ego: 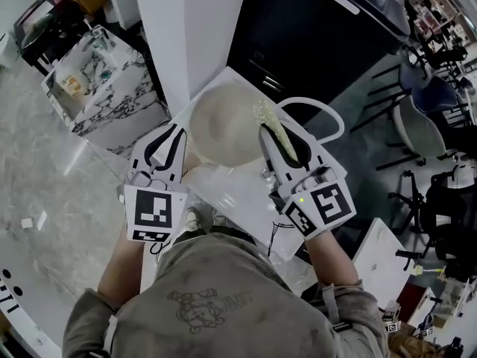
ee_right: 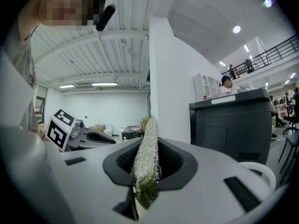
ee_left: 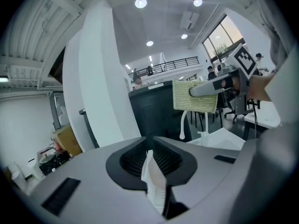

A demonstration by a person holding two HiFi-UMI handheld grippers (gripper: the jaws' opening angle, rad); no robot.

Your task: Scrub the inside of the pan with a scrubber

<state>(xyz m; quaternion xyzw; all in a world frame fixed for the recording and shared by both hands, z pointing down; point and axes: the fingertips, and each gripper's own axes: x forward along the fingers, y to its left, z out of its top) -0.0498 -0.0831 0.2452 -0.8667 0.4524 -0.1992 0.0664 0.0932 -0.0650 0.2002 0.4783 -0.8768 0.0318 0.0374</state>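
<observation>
My left gripper (ego: 173, 136) points near level, jaws pinched on a thin white piece (ee_left: 154, 181). My right gripper (ego: 277, 142) sits alongside, also near level, clamped on the scrubber (ee_right: 147, 162) edge-on. My left forearm (ego: 123, 271) and right forearm (ego: 328, 256) both reach forward.
</observation>
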